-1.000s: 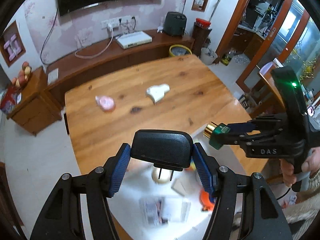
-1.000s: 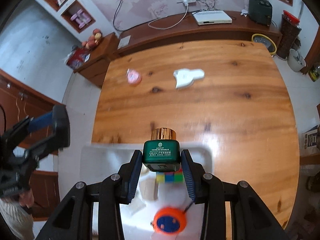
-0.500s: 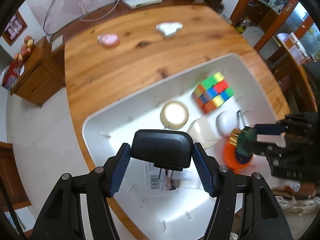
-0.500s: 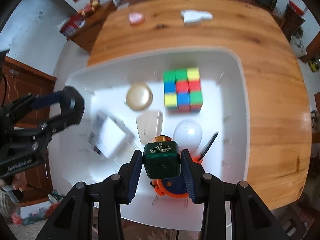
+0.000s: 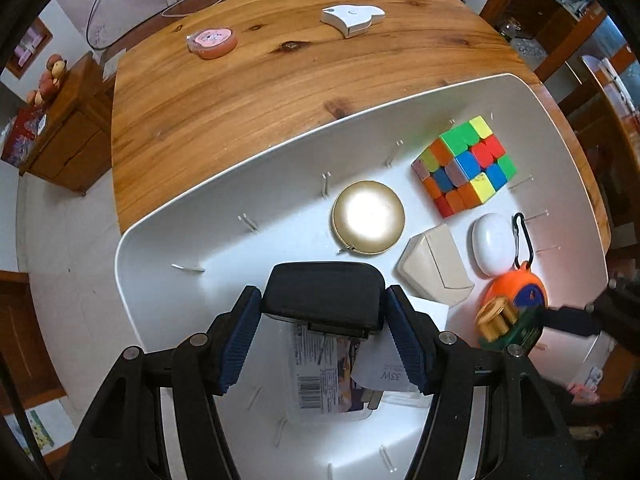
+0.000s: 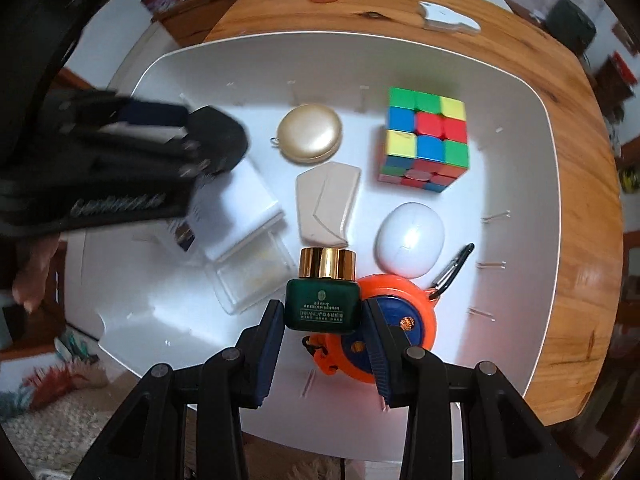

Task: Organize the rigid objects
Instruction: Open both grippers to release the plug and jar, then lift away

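A tray (image 6: 516,92) is set on the near end of a table (image 5: 240,92). In the tray, a cube (image 6: 426,138) is placed at the far right, with a round case (image 6: 310,132) to its left. Nearer lie a wedge (image 6: 326,202) and, to its right, an egg-shaped case (image 6: 410,238) — just before that, a tape measure (image 6: 404,316). A box (image 6: 240,204) is seen left of the wedge. Beyond the tray, a tape roll (image 5: 212,40) and a flat case (image 5: 352,18) are left on the table, well apart.
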Demonstrator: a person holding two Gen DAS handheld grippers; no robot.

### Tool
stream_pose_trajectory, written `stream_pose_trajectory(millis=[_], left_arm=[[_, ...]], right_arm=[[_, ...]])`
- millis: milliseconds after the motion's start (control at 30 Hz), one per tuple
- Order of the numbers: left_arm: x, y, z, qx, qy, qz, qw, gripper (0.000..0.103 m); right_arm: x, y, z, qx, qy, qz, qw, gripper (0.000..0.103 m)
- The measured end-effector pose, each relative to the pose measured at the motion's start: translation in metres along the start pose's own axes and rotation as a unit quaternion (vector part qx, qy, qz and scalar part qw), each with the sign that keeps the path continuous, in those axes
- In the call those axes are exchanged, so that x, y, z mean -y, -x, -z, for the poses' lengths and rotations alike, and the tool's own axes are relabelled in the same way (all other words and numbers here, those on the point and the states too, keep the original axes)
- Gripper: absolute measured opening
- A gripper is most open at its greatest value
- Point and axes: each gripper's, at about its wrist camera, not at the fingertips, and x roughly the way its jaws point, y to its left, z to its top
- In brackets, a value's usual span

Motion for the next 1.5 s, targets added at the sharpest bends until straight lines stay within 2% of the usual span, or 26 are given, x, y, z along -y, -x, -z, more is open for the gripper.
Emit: stream_pose_trajectory(millis=[67, 133, 200, 433, 500, 533, 567, 600, 1067, 1400, 1500], left_arm=[[0.0, -0.003, 0.0, -0.005, 0.0, -0.01, 0.9999, 0.067], [0.001, -0.008, 0.001, -0.015, -0.001, -0.018, 0.9997, 0.067], [0.002, -0.01, 0.003, -0.017, -0.002, -0.024, 0.9996, 0.067], [0.0, -0.008, 0.003, -0.032, 0.018, -0.022, 0.9991, 0.068], [-0.001, -0.005, 0.003, -0.032, 0.023, -0.019, 0.9991, 0.072], [-0.001, -0.001, 0.005, -0.029, 0.024, -0.018, 0.9991, 0.075], [0.0, 0.002, 0.006, -0.028, 0.025, -0.014, 0.9992, 0.084], [0.001, 0.005, 0.006, -0.027, 0.025, -0.009, 0.9993, 0.086], [0.016, 0.062, -0.003, 0.025, 0.022, 0.028, 0.999, 0.086], [0.009, 0.096, -0.02, 0.053, 0.024, 0.014, 0.9982, 0.086], [0.0, 0.112, -0.033, 0.065, 0.028, -0.001, 0.9975, 0.086]], right_arm=[[-0.003, 0.0, 0.001, -0.003, 0.007, 0.0, 1.0, 0.041], [-0.004, 0.0, 0.002, -0.005, 0.007, 0.003, 1.0, 0.052], [-0.001, 0.003, 0.001, -0.001, 0.005, 0.005, 1.0, 0.056], [0.006, 0.01, 0.0, 0.006, -0.011, 0.002, 1.0, 0.056], [0.01, 0.012, -0.002, 0.008, -0.015, 0.0, 1.0, 0.056], [0.012, 0.015, -0.003, 0.011, -0.016, 0.0, 1.0, 0.056], [0.014, 0.017, -0.004, 0.014, -0.018, -0.001, 1.0, 0.056], [0.016, 0.021, -0.005, 0.016, -0.02, -0.002, 1.0, 0.056], [0.043, 0.063, -0.016, 0.055, -0.054, -0.008, 0.997, 0.056], [0.045, 0.074, -0.028, 0.069, -0.033, -0.003, 0.997, 0.056], [0.046, 0.09, -0.039, 0.084, -0.01, 0.016, 0.996, 0.056]])
